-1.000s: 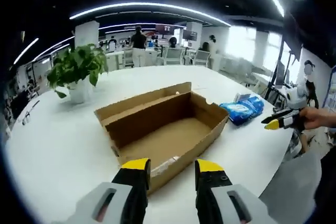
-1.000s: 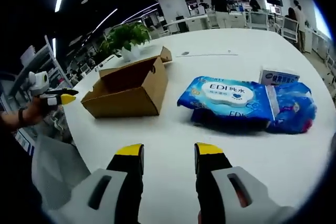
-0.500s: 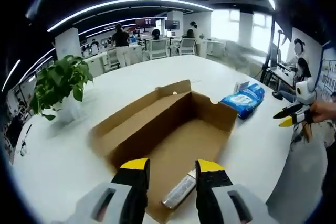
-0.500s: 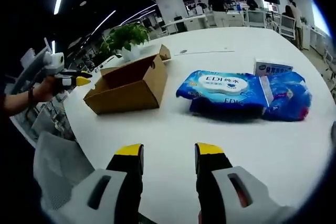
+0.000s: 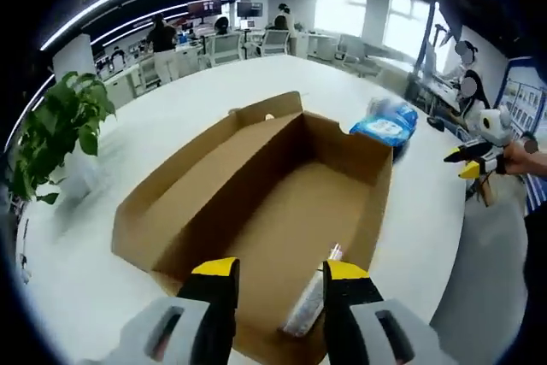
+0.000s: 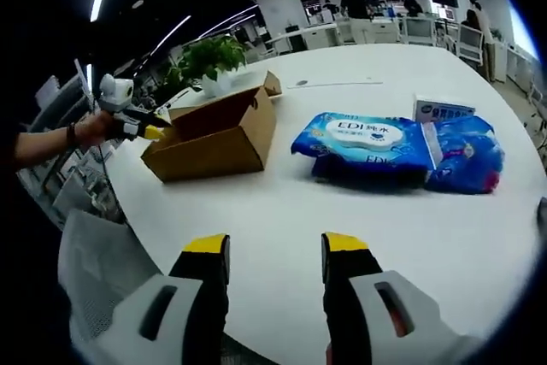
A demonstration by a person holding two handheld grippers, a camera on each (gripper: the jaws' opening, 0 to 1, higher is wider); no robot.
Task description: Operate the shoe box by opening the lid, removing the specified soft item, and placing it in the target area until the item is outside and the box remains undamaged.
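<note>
Left gripper (image 5: 273, 275), jaws apart, hovers over the open shoe box (image 5: 256, 203); a silvery wrapped pack (image 5: 309, 301) lies inside. Right gripper (image 6: 273, 250) hangs open above the white table (image 6: 359, 211), near wet-wipe packs (image 6: 367, 150).

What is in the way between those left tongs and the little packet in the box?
Nothing visible. The box is open, and the packet lies on its floor against the right wall, just beyond the open left tongs.

Brown shoe box (image 5: 256, 185), blue-and-white wipes pack (image 6: 367, 150), white table (image 6: 282, 211), green plant (image 6: 205, 55).
</note>
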